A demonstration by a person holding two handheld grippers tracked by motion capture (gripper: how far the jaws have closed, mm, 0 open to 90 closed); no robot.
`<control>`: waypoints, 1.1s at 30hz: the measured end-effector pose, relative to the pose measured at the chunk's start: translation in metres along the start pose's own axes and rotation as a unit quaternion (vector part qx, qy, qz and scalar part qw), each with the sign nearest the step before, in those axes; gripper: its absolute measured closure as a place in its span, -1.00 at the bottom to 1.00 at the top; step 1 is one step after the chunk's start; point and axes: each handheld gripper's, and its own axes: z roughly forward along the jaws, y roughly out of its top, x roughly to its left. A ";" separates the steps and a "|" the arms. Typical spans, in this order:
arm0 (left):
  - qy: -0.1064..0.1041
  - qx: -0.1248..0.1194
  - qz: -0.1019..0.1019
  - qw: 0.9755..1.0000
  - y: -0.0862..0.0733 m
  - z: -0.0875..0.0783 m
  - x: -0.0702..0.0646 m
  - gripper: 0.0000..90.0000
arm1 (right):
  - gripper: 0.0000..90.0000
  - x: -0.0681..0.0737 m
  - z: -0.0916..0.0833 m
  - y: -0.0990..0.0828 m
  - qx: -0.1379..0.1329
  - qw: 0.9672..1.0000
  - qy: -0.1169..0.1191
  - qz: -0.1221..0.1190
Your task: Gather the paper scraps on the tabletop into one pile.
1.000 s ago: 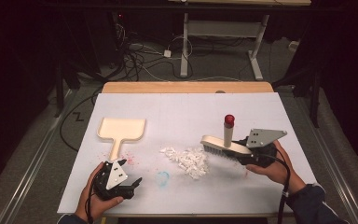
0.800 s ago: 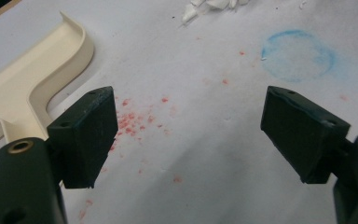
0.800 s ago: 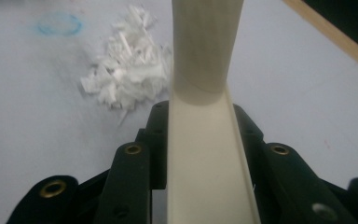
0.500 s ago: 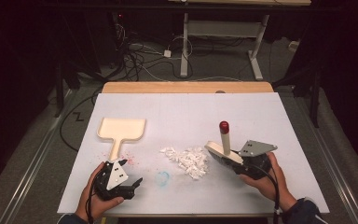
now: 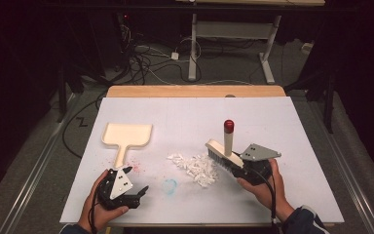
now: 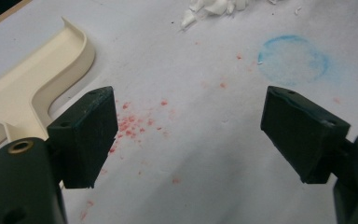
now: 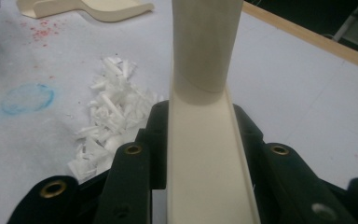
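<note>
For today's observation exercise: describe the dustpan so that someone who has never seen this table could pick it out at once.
Start at the white sheet covering the table. On its left half, beyond the open left gripper, lies the dustpan, its handle pointing toward the person. It is flat, cream and lies free, unlike the brush clamped in the right gripper by the paper scraps.

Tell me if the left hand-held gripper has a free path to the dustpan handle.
Probably yes: the left hand-held gripper is open, and the dustpan handle lies just beside it with nothing between.
</note>
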 end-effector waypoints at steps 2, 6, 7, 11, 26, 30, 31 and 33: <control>0.000 0.000 -0.001 1.000 0.000 0.000 0.000 -0.60 | 0.50 -0.004 0.001 -0.001 0.004 1.000 -0.007 0.008; 0.001 -0.001 -0.001 1.000 0.001 0.000 0.000 -0.60 | 0.50 -0.009 0.003 -0.001 0.002 0.999 -0.035 0.018; 0.001 -0.002 -0.001 1.000 0.001 0.000 0.000 -0.60 | 0.50 -0.009 0.004 -0.002 0.004 0.999 -0.039 0.019; 0.000 -0.002 0.000 1.000 0.001 -0.001 0.000 -0.60 | 0.50 -0.003 0.014 -0.003 0.013 0.998 -0.054 0.030; -0.004 -0.006 0.000 1.000 0.001 -0.001 0.000 -0.60 | 0.50 0.054 0.056 0.015 -0.009 0.999 -0.041 0.007; -0.004 -0.008 -0.002 1.000 0.001 -0.001 0.000 -0.60 | 0.50 0.058 0.063 0.022 -0.017 0.999 -0.034 -0.004; -0.004 -0.008 -0.002 1.000 0.001 -0.001 0.000 -0.60 | 0.50 0.057 0.062 0.024 -0.020 0.999 -0.031 -0.004; -0.005 -0.007 -0.003 1.000 0.001 -0.001 0.001 -0.60 | 0.50 0.050 0.058 0.025 -0.025 0.999 -0.020 0.005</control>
